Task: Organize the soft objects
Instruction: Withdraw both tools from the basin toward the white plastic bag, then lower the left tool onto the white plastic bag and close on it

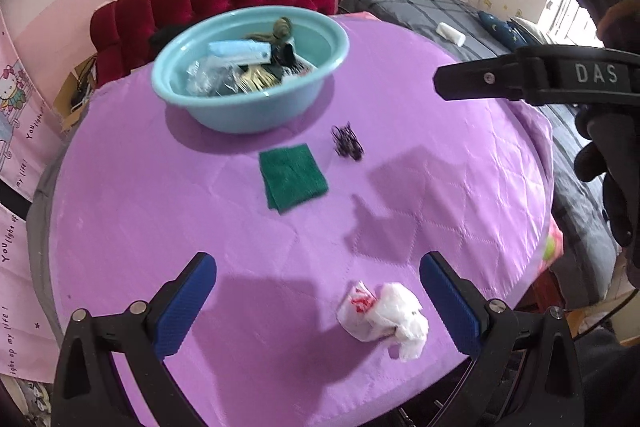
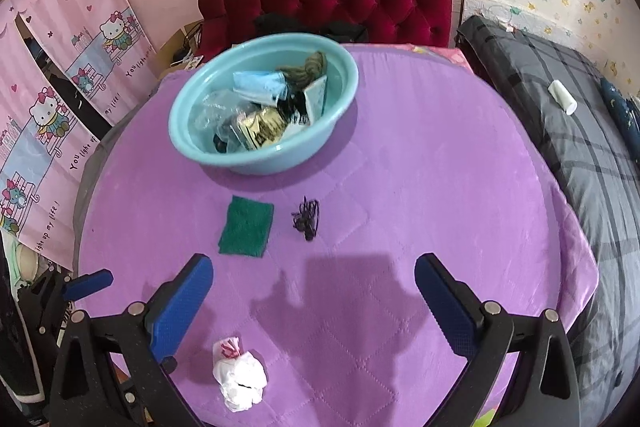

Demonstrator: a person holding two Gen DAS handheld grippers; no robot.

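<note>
- Basin (image 2: pixel 340 115): already holds several soft items.
- Remaining on purple worktop (image 2: pixel 440 187): green cloth (image 2: pixel 246 227), black cord tangle (image 2: pixel 307 219), crumpled white bag (image 2: pixel 240 379).
- Left gripper (image 1: pixel 318 301), right gripper (image 2: pixel 314 301): jaws wide apart, empty.

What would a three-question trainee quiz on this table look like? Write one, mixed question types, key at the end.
1. True or false: the green cloth lies inside the blue basin.
2. Which lies nearest the left gripper? A) the crumpled white plastic bag B) the black tangled cord C) the basin
3. Fill in: both grippers are ____, holding nothing.

Key:
1. False; it lies flat on the purple cover, in front of the basin.
2. A.
3. Open; the right gripper also has its fingers spread.
</note>
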